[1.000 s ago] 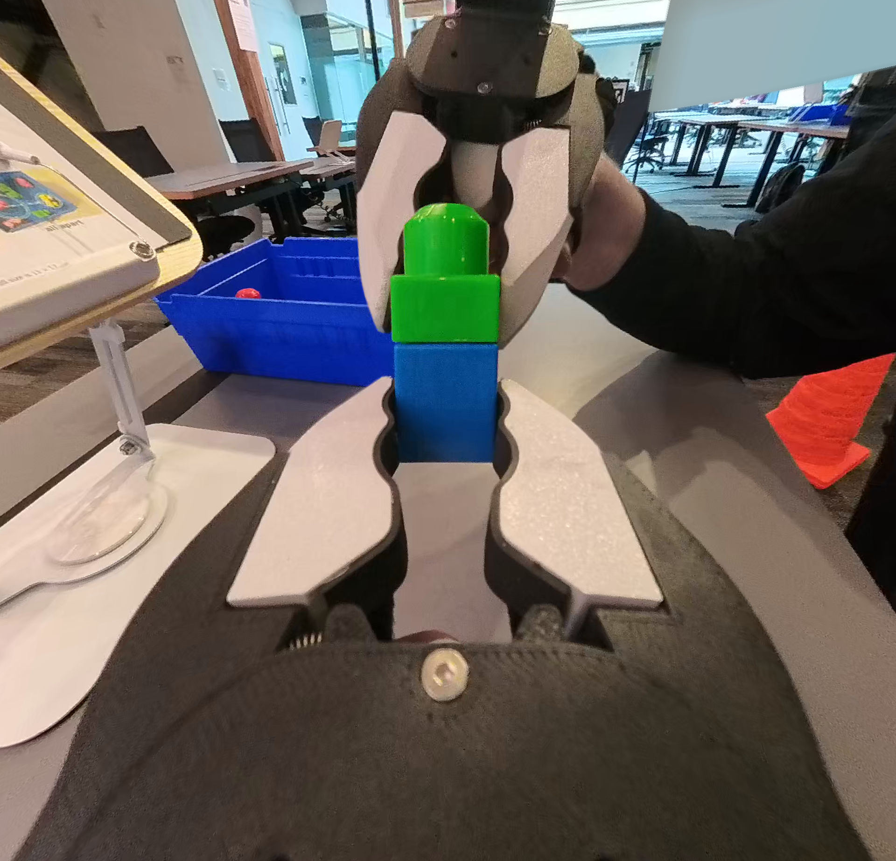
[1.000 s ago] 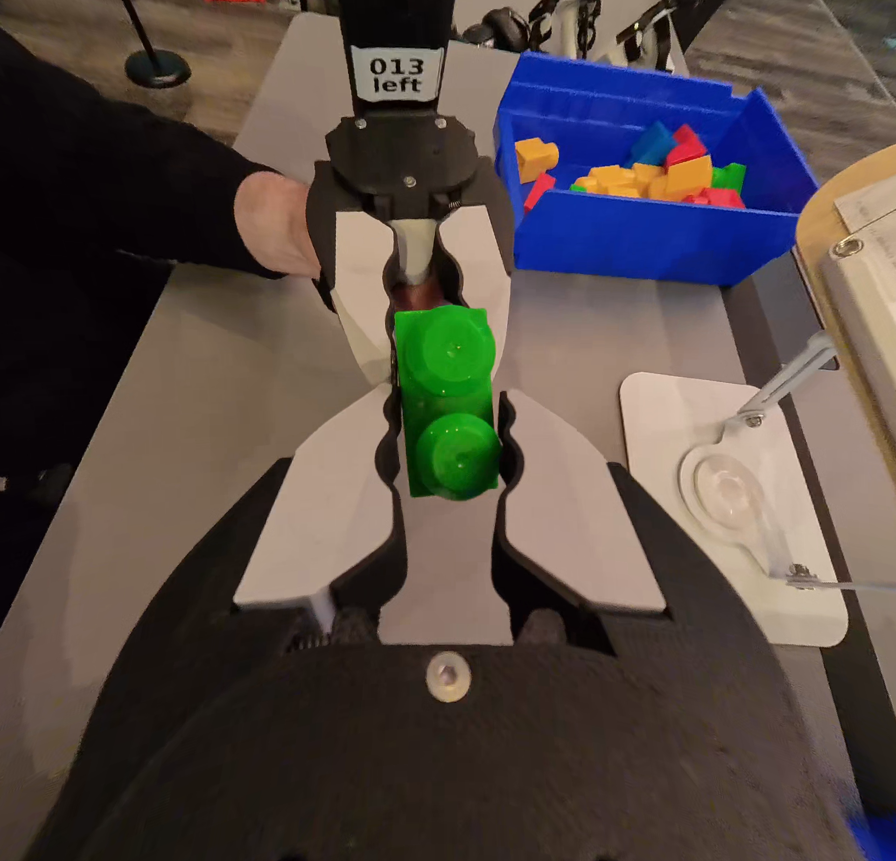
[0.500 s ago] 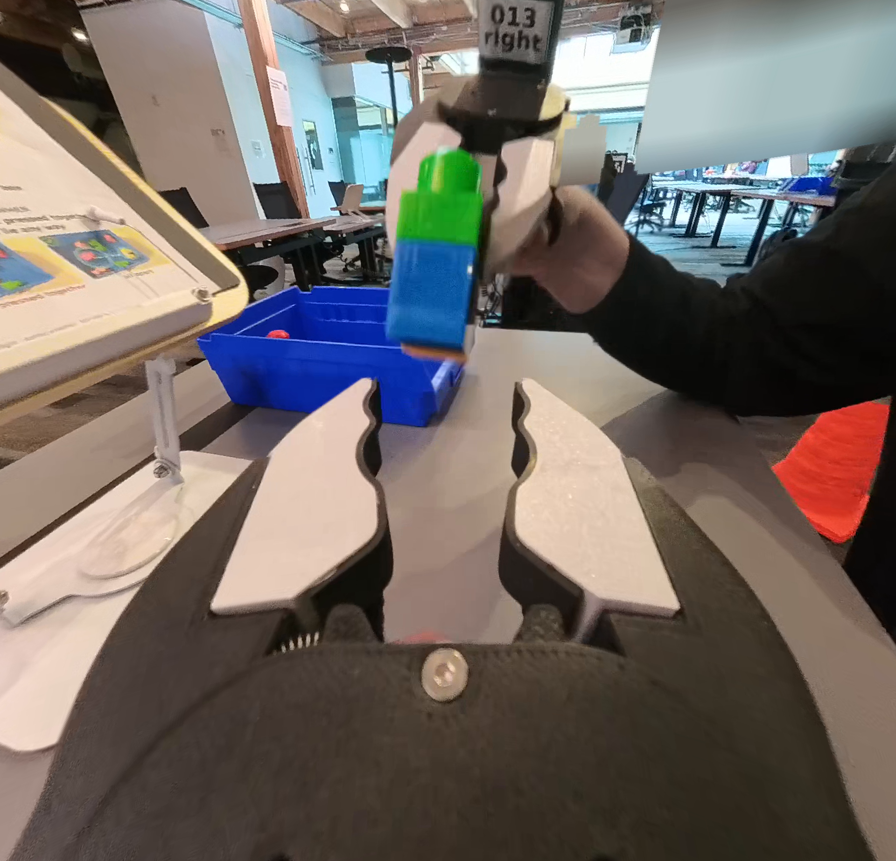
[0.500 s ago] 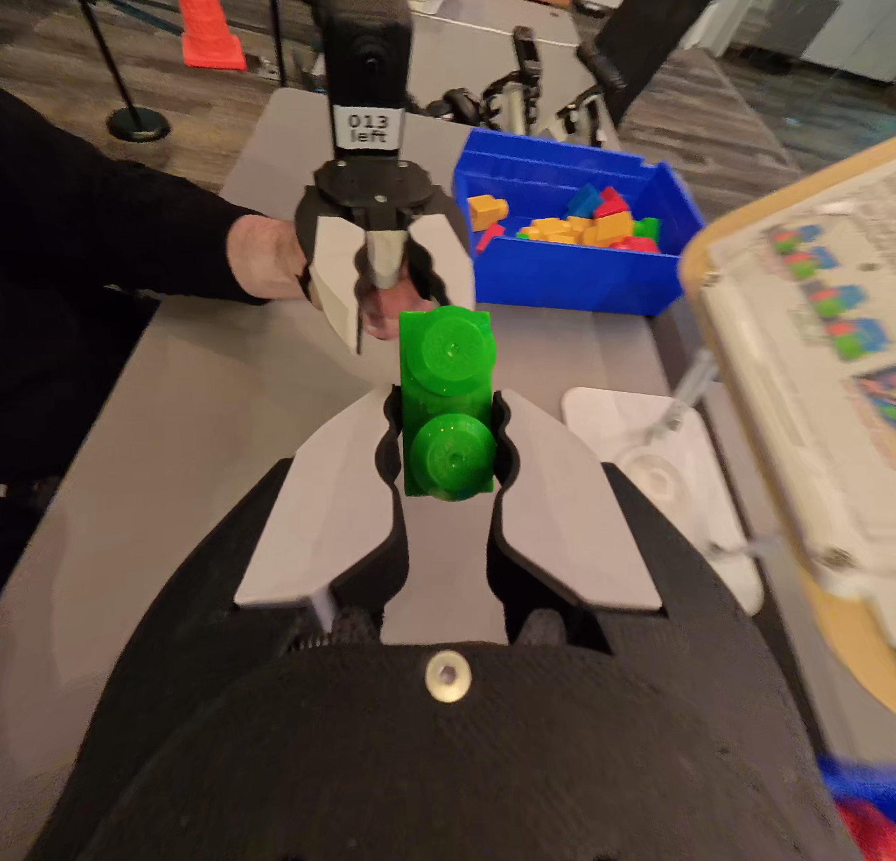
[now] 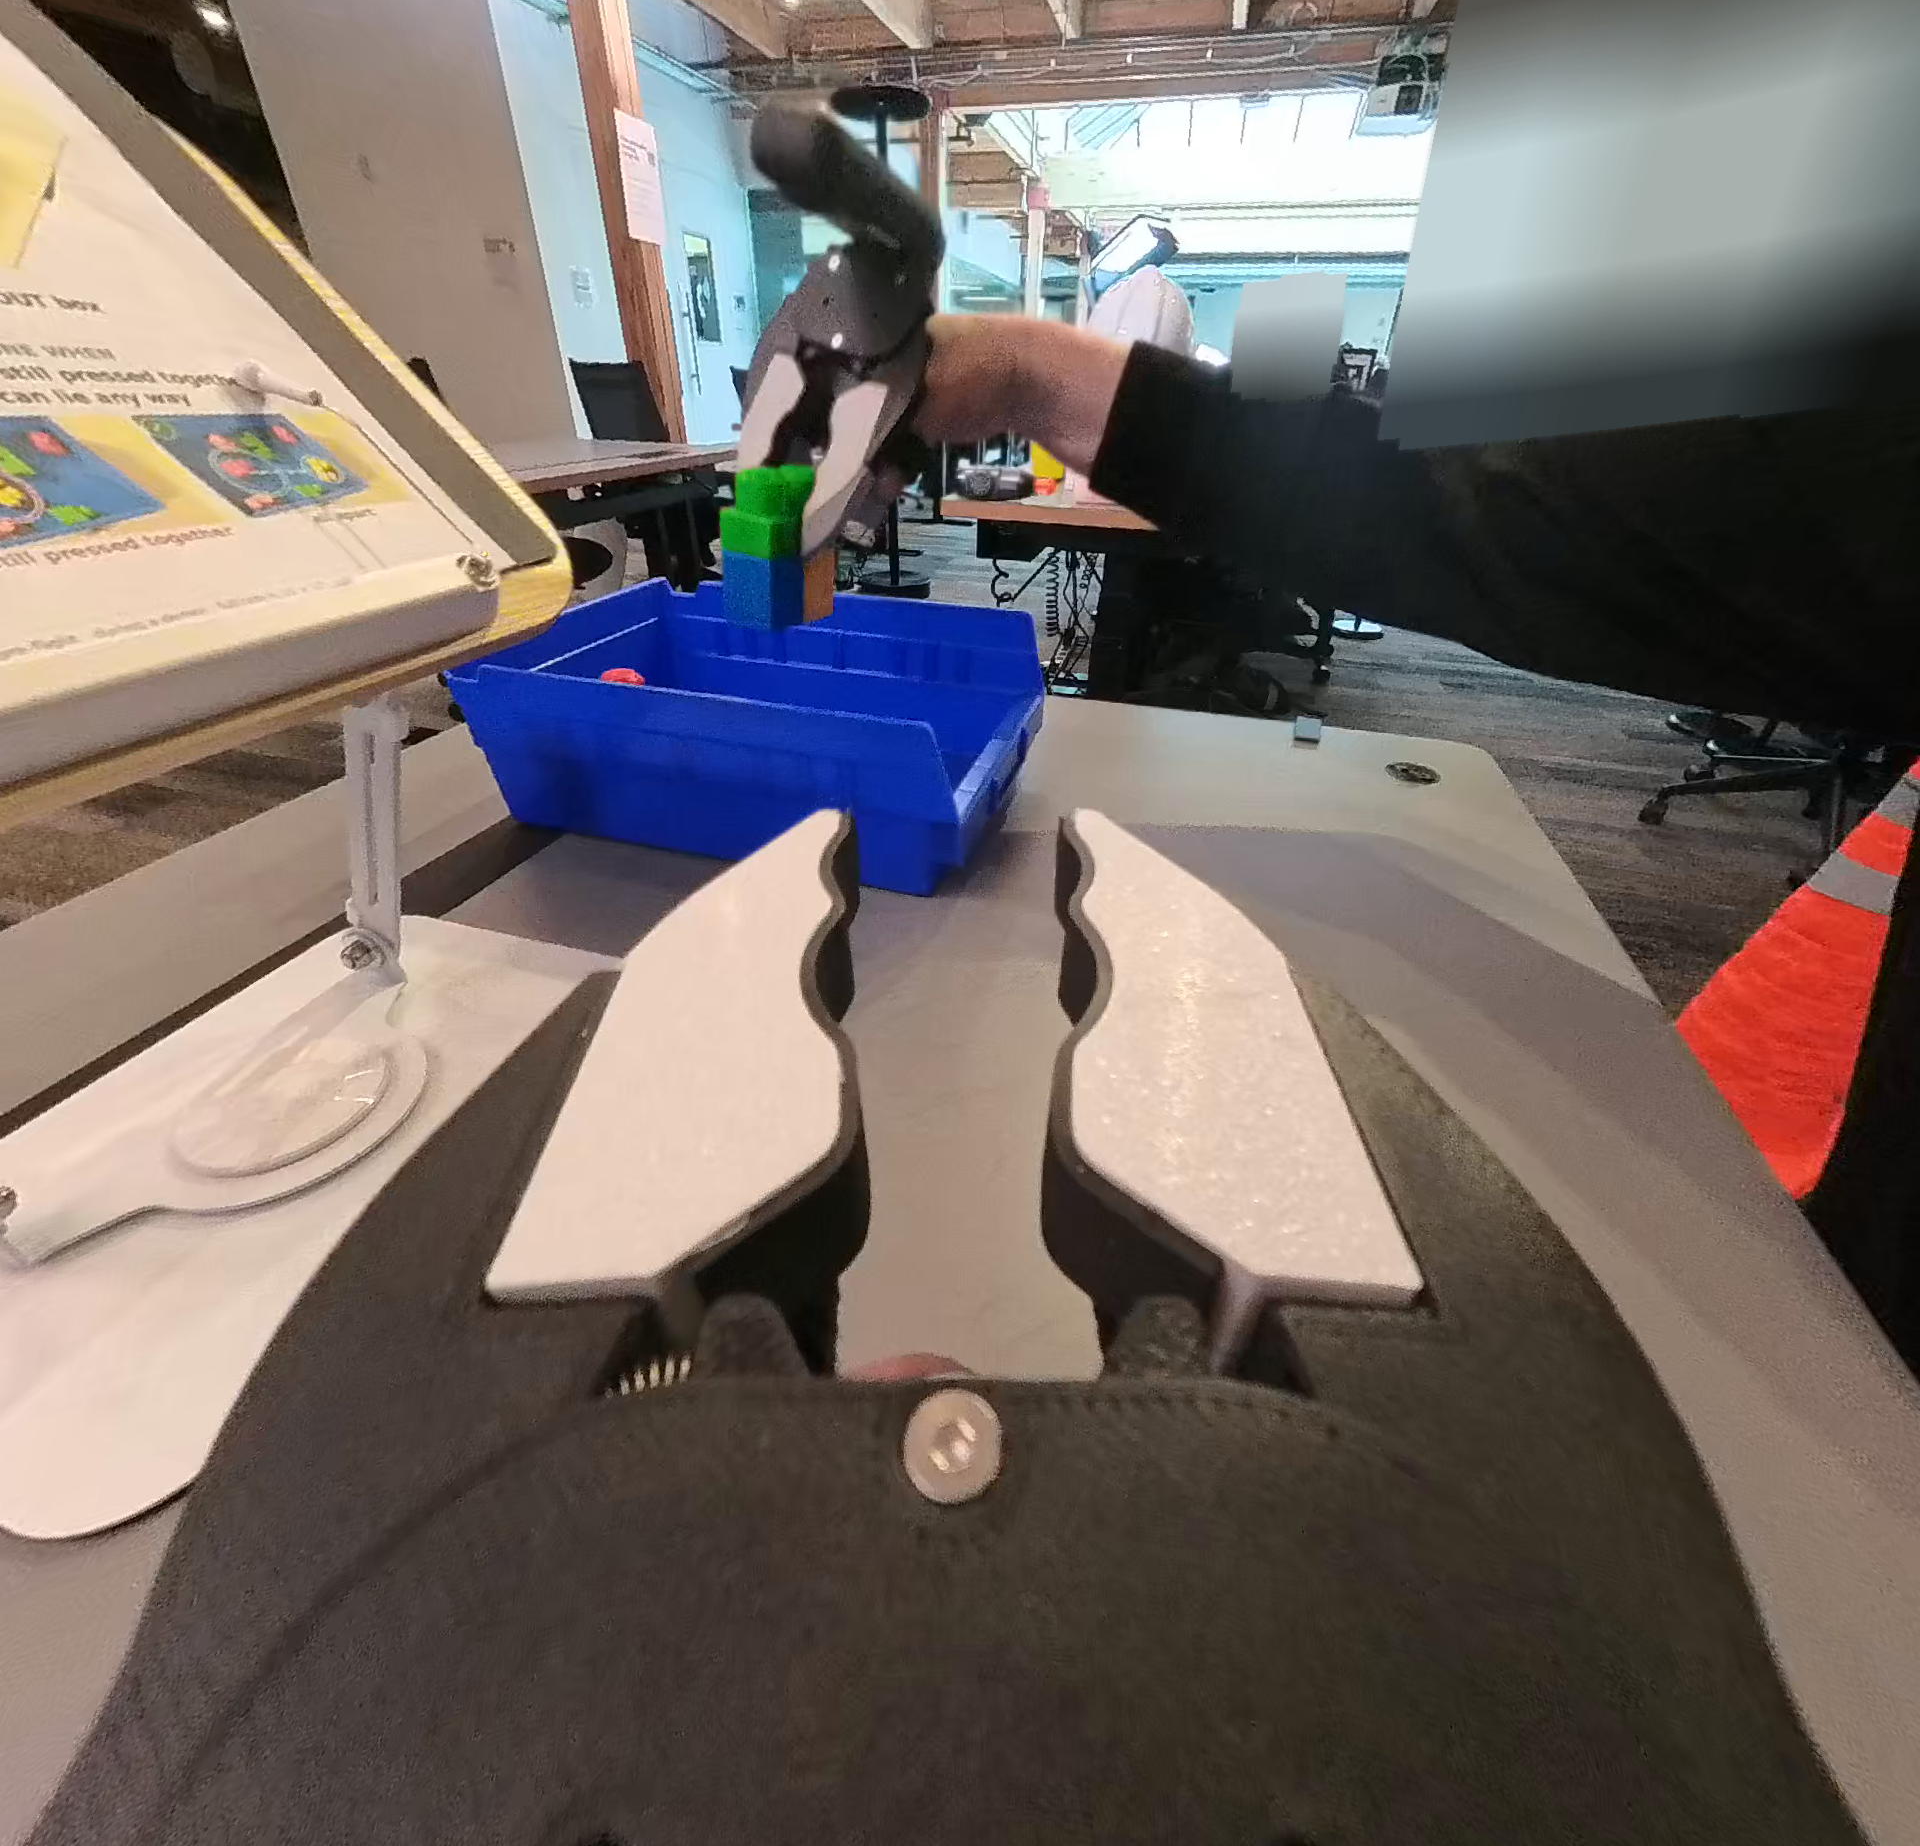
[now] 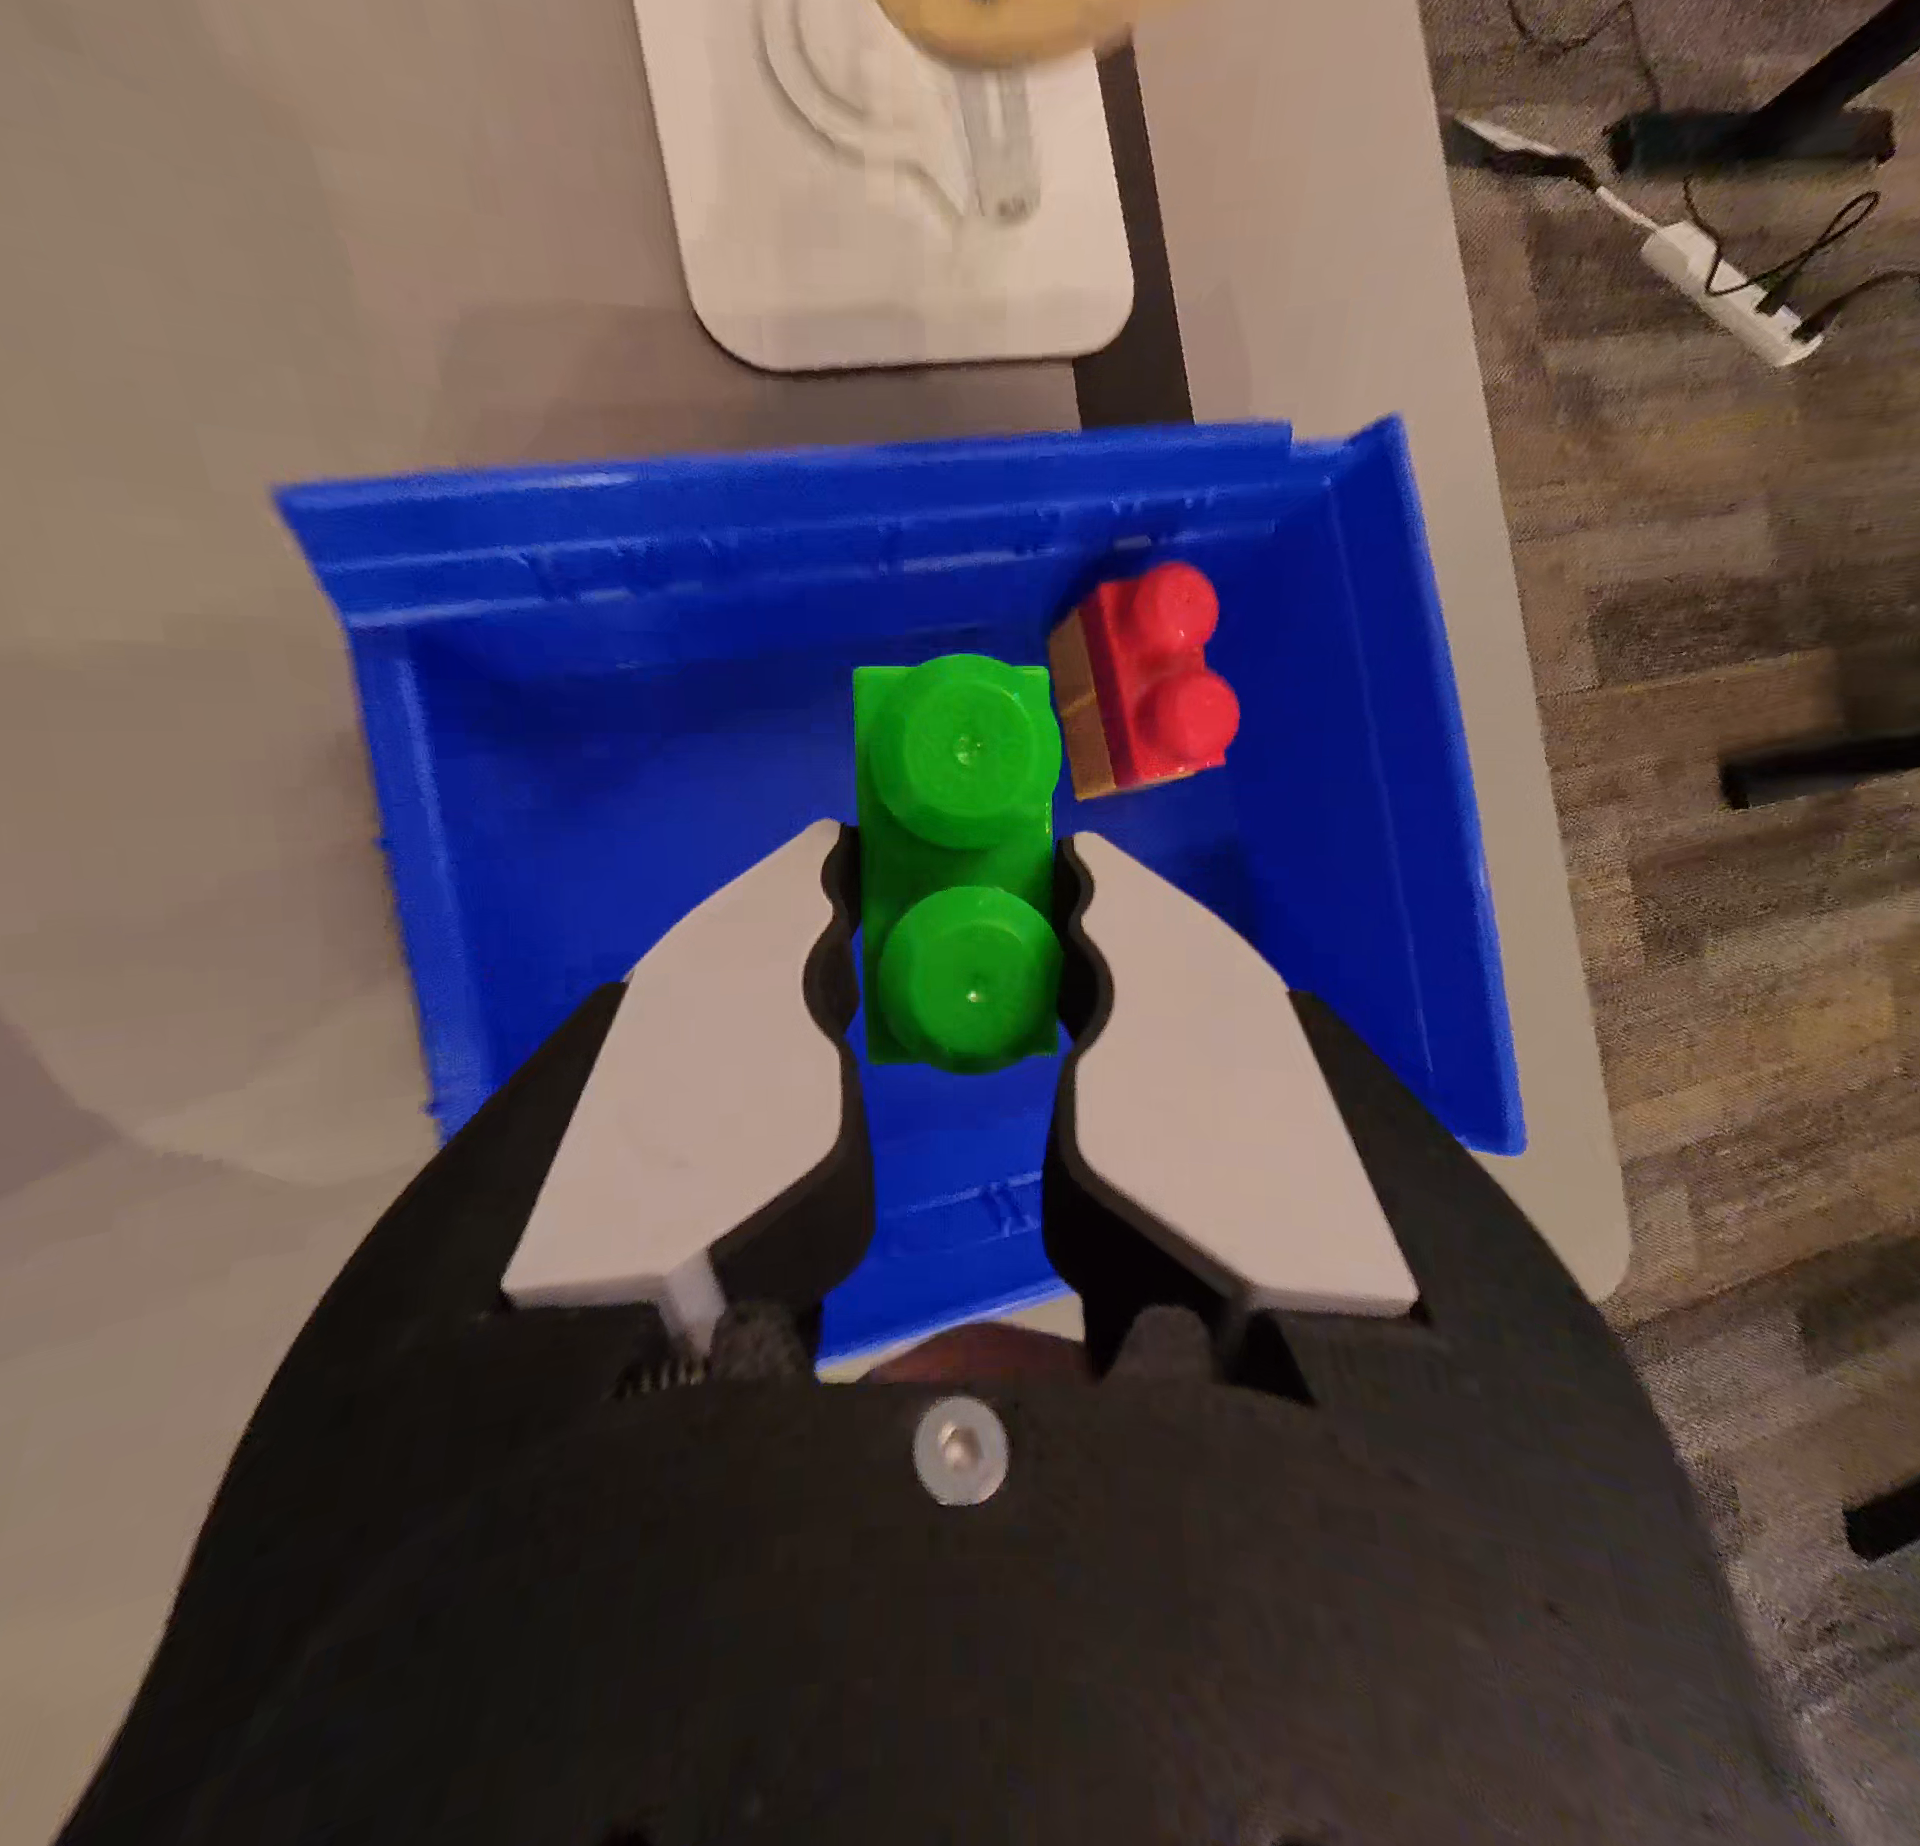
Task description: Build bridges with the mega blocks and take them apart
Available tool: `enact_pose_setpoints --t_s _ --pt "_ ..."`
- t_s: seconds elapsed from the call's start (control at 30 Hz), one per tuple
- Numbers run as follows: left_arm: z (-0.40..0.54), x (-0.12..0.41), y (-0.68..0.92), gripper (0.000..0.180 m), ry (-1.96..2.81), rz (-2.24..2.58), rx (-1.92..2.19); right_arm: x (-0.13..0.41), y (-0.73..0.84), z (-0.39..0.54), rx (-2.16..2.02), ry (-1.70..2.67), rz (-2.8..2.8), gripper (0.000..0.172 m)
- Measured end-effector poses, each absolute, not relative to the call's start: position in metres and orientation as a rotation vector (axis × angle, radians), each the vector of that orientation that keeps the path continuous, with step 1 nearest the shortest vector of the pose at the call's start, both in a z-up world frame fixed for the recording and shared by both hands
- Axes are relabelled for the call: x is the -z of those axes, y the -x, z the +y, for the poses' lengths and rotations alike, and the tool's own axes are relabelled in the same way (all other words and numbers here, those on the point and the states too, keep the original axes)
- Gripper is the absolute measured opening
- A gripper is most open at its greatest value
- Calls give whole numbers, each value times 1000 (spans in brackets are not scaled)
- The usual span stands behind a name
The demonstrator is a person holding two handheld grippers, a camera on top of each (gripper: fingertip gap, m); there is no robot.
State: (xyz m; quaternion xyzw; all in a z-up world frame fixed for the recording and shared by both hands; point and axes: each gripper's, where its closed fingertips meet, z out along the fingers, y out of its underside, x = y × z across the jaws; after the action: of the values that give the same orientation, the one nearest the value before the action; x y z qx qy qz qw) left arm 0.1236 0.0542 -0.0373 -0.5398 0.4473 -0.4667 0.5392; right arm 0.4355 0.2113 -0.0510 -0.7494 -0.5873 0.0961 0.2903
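My right gripper (image 6: 956,846) is shut on a green two-stud block (image 6: 956,757), both pads pressed on its sides. It hangs over the blue bin (image 6: 623,757). In the left wrist view the right gripper (image 5: 805,539) holds a stack above the bin (image 5: 727,757): the green block (image 5: 764,513) on top, a blue block (image 5: 756,591) and an orange one (image 5: 819,586) under it. A red block on an orange piece (image 6: 1158,684) lies in the bin. My left gripper (image 5: 956,830) is open and empty, low over the grey table (image 5: 1299,861) in front of the bin.
A tilted instruction board (image 5: 208,425) on a white stand base (image 5: 208,1121) stands to the left. An orange cone (image 5: 1808,1017) is beyond the table's right edge. A person's sleeved arm (image 5: 1403,529) reaches across from the right. Left tips to right tips: about 35 cm.
My left gripper let go of the blue block and its jaws stand apart on nothing. My right gripper lifted the whole stack away and carried it over the blue bin.
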Motion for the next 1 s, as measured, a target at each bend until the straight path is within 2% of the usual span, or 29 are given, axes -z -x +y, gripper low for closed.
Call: enact_pose_setpoints --t_s 0.23,0.47,0.73,0.83,0.9,1.0 --pt "62 44 -122 34 1311 1048 1104 126 -462 258 -94 2165 -1665 36" --pt "66 48 -119 34 1324 1039 1109 157 -474 291 -19 2280 -1669 37" --pt "67 47 -117 34 1321 1035 1112 166 -487 298 98 2363 -1750 37" --pt "66 47 -118 34 1320 1038 1108 172 -492 304 219 2332 -1798 47" --pt "66 45 -117 34 1314 1033 1114 171 -494 305 281 2302 -1831 48" --pt "67 44 -114 34 1312 1031 1102 155 -503 309 374 2295 -1786 72"
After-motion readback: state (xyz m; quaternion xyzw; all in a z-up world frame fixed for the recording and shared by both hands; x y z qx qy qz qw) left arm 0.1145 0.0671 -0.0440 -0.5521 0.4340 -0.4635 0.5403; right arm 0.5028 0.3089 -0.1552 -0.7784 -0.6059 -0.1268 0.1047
